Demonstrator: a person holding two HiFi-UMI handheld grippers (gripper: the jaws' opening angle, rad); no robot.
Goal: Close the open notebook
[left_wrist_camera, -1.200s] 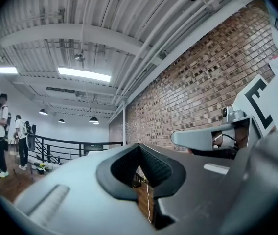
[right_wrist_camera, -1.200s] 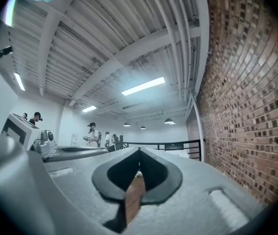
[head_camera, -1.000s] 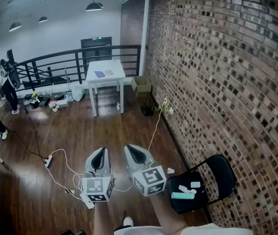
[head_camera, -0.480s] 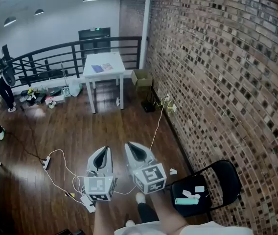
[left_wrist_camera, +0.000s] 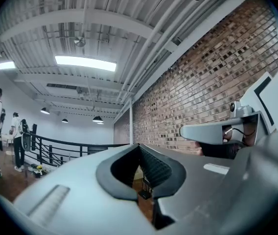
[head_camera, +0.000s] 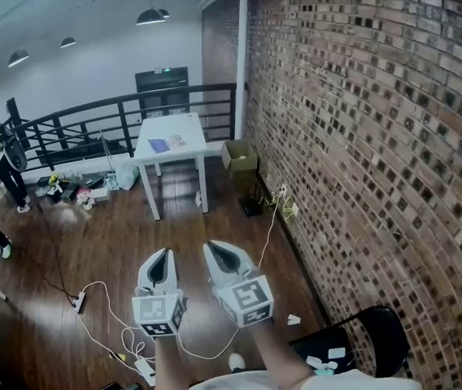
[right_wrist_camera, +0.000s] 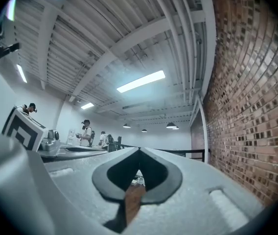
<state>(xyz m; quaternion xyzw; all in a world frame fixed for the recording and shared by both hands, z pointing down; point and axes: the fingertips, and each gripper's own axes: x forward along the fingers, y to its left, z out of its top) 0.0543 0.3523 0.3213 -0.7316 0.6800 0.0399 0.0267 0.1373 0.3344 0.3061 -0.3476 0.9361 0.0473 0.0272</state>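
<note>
Left claw (head_camera: 164, 253) and right claw (head_camera: 212, 248) are hovering clenched, empty, side by side; table (head_camera: 185, 128) bearing notebook (head_camera: 160, 145) is standing well ahead

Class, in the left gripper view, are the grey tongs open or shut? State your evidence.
Shut. The left gripper's grey tongs meet at their tips, with nothing between them.

Two grippers (head_camera: 164, 254) (head_camera: 213, 248), one table (head_camera: 185, 125), one chair (head_camera: 387, 340).
</note>
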